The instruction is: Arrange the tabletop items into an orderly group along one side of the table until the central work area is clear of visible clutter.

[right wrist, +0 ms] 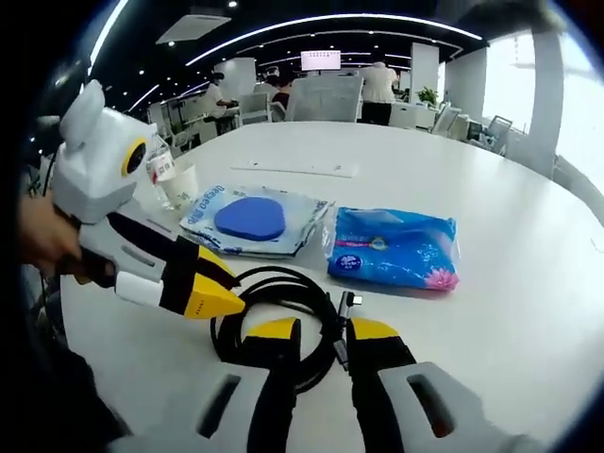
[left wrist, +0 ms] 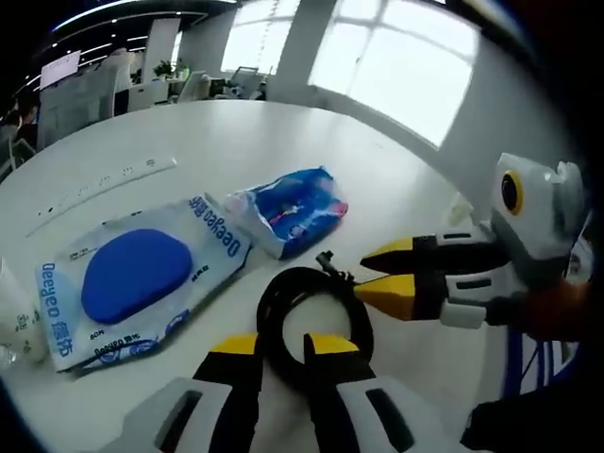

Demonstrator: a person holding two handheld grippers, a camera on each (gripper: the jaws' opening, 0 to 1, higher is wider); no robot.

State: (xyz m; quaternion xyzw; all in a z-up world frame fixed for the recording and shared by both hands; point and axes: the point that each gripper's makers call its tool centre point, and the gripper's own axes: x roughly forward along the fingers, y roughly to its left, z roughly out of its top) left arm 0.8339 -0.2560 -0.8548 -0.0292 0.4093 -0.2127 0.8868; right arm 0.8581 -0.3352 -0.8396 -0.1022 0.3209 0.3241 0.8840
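While the round white table looks smooth and a bit shiny, the things on it are soft and crinkly. A black cable, thin and bendy, is wound in a ring w/ a small metal plug at one end. In the left gripper view it sits low in the middle. The left gripper has yellow tips on black-and-white jaws; they're a little apart, one on each side of the ring's near edge, close to the cable. Can't tell if they squeeze it.

At the right edge of that view the right gripper comes in sideways, jaws a bit apart, tips by the plug.

In the right gripper view the same ring sits bottom center & the right gripper has the cable and plug between its tips.

A flat see-through wipes pack w/ a blue oval lid lies mid left. Just beside it, up and right, is a puffy blue tissue pack. A long white power strip lies upper left.
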